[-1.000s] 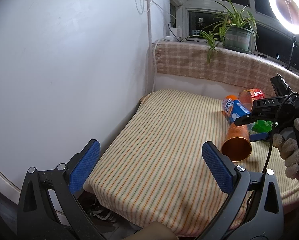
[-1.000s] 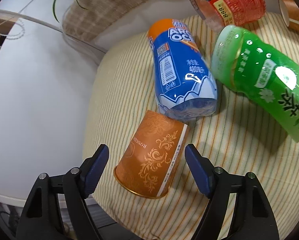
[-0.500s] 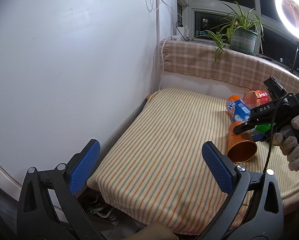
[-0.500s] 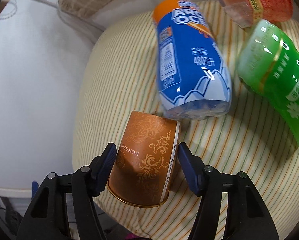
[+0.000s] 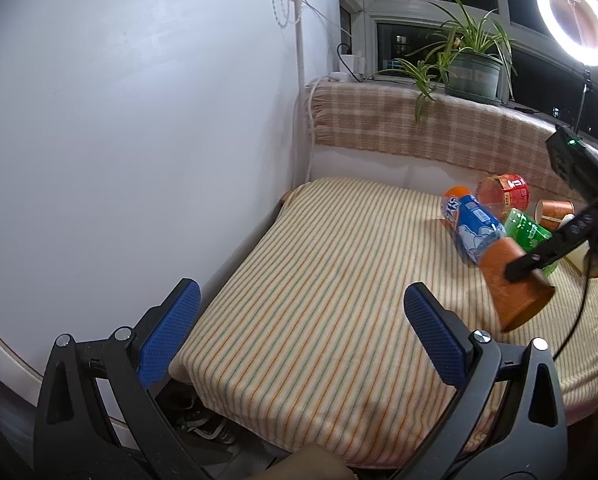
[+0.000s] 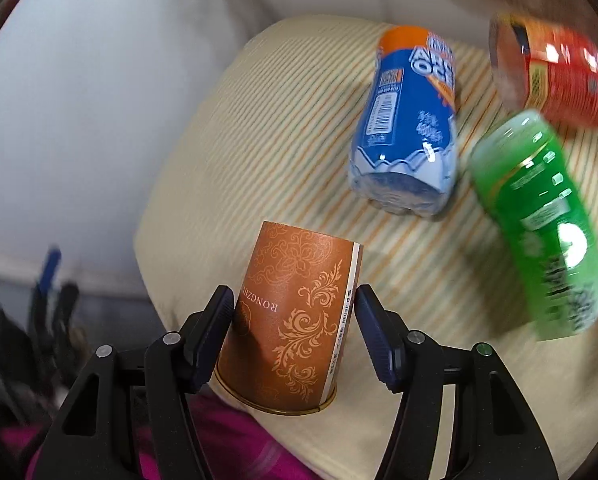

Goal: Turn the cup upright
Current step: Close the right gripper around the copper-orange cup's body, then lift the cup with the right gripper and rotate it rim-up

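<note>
We are in a home at night: a striped cushion (image 5: pixel 319 280) beneath dark windows (image 5: pixel 403 44), a potted plant (image 5: pixel 473 76) on the sill, ring light (image 5: pixel 577 20) glowing.

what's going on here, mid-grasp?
Yes. The right gripper is shut on the orange paper cup and has it off the striped cushion, rim toward the camera, not yet upright. The left gripper hangs open and empty. The blue bottle and green bottle lie behind it.
</note>
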Demonstrator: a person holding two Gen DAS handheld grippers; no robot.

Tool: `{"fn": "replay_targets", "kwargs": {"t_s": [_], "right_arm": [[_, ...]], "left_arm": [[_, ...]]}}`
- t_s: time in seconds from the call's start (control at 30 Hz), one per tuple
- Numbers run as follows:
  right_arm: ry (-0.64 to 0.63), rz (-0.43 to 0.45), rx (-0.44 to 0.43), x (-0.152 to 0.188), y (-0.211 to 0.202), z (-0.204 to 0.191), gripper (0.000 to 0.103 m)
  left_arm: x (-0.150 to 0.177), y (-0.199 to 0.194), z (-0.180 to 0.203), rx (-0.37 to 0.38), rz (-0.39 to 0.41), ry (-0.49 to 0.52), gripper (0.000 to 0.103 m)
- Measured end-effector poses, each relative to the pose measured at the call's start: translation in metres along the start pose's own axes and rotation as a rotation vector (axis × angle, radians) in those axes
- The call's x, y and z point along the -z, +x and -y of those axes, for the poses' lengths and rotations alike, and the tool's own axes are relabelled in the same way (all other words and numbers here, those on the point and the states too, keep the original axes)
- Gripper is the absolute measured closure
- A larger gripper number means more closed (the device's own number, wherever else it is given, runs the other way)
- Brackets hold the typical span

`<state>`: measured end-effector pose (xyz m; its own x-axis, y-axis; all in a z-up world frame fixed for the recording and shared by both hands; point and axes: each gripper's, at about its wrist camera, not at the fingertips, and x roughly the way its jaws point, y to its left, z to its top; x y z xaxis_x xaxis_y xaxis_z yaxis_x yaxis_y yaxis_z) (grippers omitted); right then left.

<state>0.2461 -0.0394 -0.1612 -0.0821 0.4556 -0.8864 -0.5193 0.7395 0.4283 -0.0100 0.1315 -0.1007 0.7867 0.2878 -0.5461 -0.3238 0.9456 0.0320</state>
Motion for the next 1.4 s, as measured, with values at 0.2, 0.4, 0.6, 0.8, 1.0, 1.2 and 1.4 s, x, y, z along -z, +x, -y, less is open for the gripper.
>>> {"fn": "replay_targets", "kwargs": {"t_s": [0.2,0.4,0.6,0.8,1.0,1.2,1.4], "right_arm": [[-0.280,-0.115,0.185,0.015,-0.018,-0.005,0.041],[-0.466,-0.233,0.309,0.050,-0.018,-0.002,0.041],[-0.540,-0.270,0.328,0.046,0.011,-0.009,0.041],[-0.539,-0.237,0.338,0.038,0.021,-0.006,0.039],[-0.522,-0.187,0.287,0.042,0.010,-0.002,0.032],[-0.465,-0.018,0.251,0.055,-0.050,0.008,0.032],[-0.310,0.183,0.183,0.102,-0.095,0.025,0.032]], "left_arm": [[0.000,-0.001,0.013,0.010,-0.003,0.023,0.000],[-0.001,-0.003,0.025,0.016,-0.002,0.043,0.000],[-0.006,-0.001,0.035,0.017,0.003,0.076,0.000],[-0.012,0.006,0.047,0.058,0.008,0.127,0.000],[-0.023,0.011,0.064,0.142,0.033,0.225,0.000],[-0.042,0.017,0.092,0.267,0.078,0.404,0.000],[-0.040,0.026,0.147,0.472,0.073,0.744,0.000]]}}
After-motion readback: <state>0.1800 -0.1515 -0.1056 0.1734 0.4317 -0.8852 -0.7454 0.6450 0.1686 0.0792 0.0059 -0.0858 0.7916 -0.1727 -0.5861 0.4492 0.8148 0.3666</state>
